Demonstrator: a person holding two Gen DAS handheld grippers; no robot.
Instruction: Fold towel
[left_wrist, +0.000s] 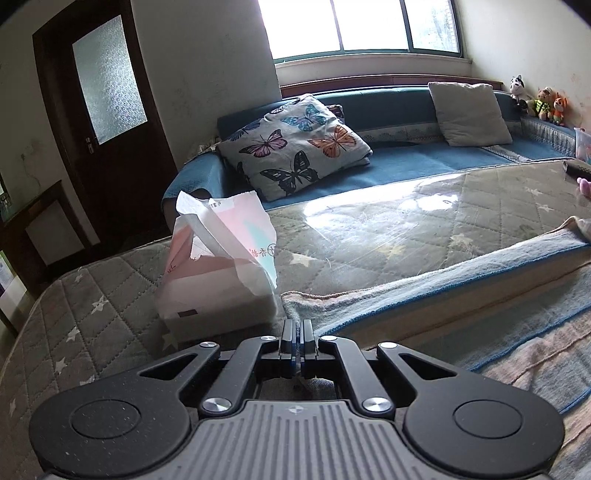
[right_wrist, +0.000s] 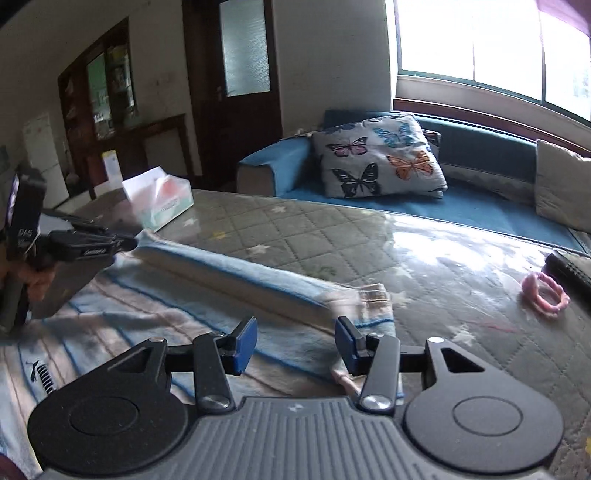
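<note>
A blue-and-beige striped towel (left_wrist: 443, 280) lies on the quilted table, its far edge turned over into a long fold (right_wrist: 221, 266). My left gripper (left_wrist: 299, 332) is shut on the towel's far left corner, and the right wrist view shows it pinching that corner (right_wrist: 131, 242) just above the table, with a hand (right_wrist: 33, 280) on its handle. My right gripper (right_wrist: 295, 339) is open. It hovers low over the towel's right end, blue pads apart with nothing between them. The towel's right corner (right_wrist: 373, 299) lies flat just beyond the fingers.
A torn pink-and-white tissue pack (left_wrist: 218, 266) stands right beside the held corner. A pink hair tie (right_wrist: 545, 295) and a black remote (right_wrist: 569, 269) lie at the table's right. Behind is a blue sofa (left_wrist: 406, 162) with a butterfly pillow (left_wrist: 295, 140).
</note>
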